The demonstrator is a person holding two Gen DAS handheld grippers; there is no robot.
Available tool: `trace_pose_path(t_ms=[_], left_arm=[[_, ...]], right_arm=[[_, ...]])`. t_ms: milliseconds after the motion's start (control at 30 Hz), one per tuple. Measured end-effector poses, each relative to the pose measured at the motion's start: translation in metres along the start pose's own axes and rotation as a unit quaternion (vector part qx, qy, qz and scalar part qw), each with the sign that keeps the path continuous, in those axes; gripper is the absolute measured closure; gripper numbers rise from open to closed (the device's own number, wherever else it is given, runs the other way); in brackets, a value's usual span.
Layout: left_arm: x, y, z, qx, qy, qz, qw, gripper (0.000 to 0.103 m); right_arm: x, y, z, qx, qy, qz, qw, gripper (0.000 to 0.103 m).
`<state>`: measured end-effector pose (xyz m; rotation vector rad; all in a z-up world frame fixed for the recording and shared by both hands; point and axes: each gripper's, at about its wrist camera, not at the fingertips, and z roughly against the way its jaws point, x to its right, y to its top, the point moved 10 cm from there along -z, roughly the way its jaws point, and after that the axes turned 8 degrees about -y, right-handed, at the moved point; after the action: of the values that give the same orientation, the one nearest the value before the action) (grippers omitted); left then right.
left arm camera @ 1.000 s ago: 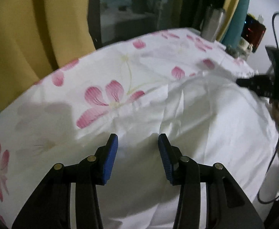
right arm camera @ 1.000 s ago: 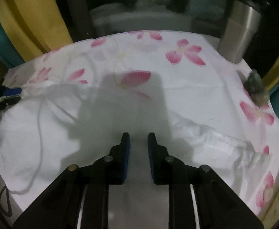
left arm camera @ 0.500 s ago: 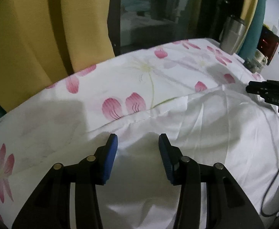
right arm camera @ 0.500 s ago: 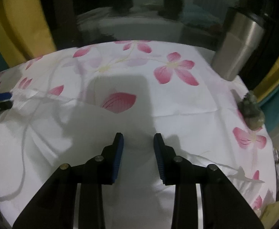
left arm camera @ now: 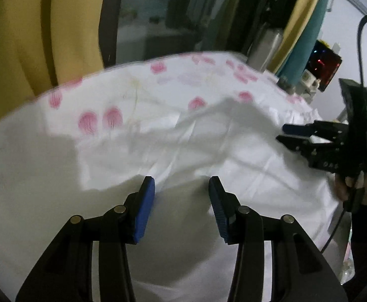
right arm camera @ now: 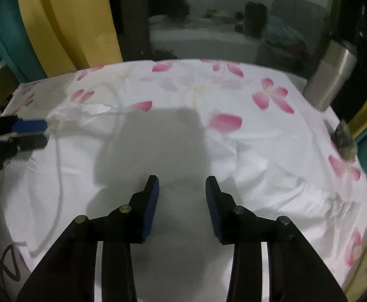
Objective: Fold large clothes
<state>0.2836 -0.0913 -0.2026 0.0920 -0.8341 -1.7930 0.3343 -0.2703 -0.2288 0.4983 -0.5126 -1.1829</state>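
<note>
The left hand-held gripper (left arm camera: 181, 196) hangs with its blue pads apart and nothing between them, above a white garment (left arm camera: 208, 156) spread over a flowered sheet (right arm camera: 271, 95). The right hand-held gripper (right arm camera: 182, 196) has just been opening; its jaws stand apart and empty over the same white cloth. At the far right stands a steel tumbler (right arm camera: 331, 80), with a small grey object (right arm camera: 345, 142) nearer on the sheet's right edge. Yellow curtains (left arm camera: 32, 37) hang beyond.

A plain white garment (left arm camera: 196, 151) lies spread and creased across the pink-flowered cloth (right arm camera: 271, 95), its far edge rumpled into a low ridge.
</note>
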Motion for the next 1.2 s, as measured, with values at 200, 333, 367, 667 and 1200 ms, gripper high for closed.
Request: trace_pose_path(t_ms=[200,333,367,667,1200], left_arm=[[-0.001,-0.005,0.001,0.009,0.004,-0.001,0.9999,0.056],[0.001,-0.006,0.004,0.008,0.02,-0.004,0.9998,0.056],[0.002,-0.006,0.006,0.009,0.023,-0.005,0.9997,0.056],[0.004,-0.01,0.046,0.053,0.053,-0.009,0.9972,0.056],[0.048,-0.044,0.083,0.072,0.046,-0.019,0.9962,0.056]], right_arm=[[0.011,-0.009,-0.001,0.004,0.003,-0.034,0.999,0.042],[0.01,-0.01,0.001,0.005,-0.002,-0.034,0.999,0.041],[0.01,-0.01,0.002,0.006,-0.003,-0.036,0.999,0.041],[0.025,-0.018,0.028,0.024,-0.016,-0.053,0.998,0.041],[0.032,-0.046,0.085,0.052,-0.031,-0.067,0.996,0.034]])
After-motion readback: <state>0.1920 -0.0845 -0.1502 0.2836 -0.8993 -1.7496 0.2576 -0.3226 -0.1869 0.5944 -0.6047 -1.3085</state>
